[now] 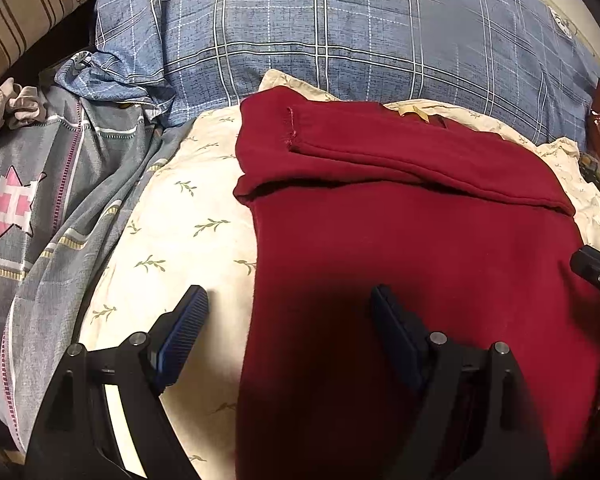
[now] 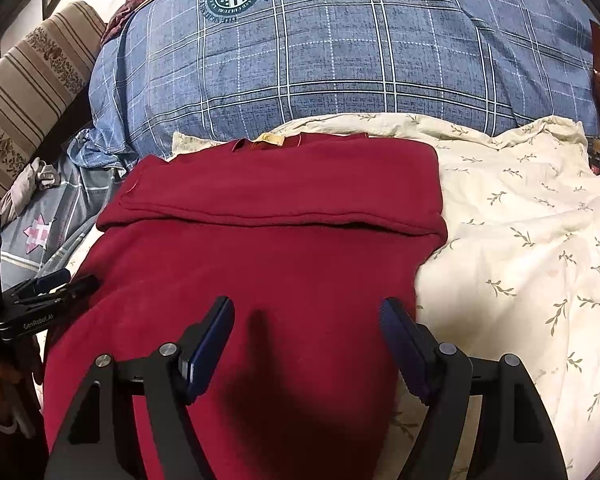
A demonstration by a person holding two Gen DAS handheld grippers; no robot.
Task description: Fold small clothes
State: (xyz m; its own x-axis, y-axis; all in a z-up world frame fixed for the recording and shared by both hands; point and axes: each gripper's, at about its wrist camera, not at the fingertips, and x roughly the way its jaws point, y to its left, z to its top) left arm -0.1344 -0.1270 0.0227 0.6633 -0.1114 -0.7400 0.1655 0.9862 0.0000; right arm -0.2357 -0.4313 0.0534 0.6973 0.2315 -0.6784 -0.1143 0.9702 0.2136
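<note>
This is a bedroom in a home, and the work surface is a bed. A cream sheet point(image 2: 520, 216) printed with small green sprigs covers the mattress, rumpled toward three o'clock. At twelve o'clock a big blue plaid pillow point(image 2: 340, 52) with a round crest rises behind it. At nine o'clock lies a crumpled grey quilt cover point(image 1: 40, 208) with a pink star. Beyond it, at ten o'clock, stands a striped, flower-patterned cushion point(image 2: 32, 80), beige and brown. A red sweater point(image 2: 268, 248) is spread on the sheet, as laundry at home.
</note>
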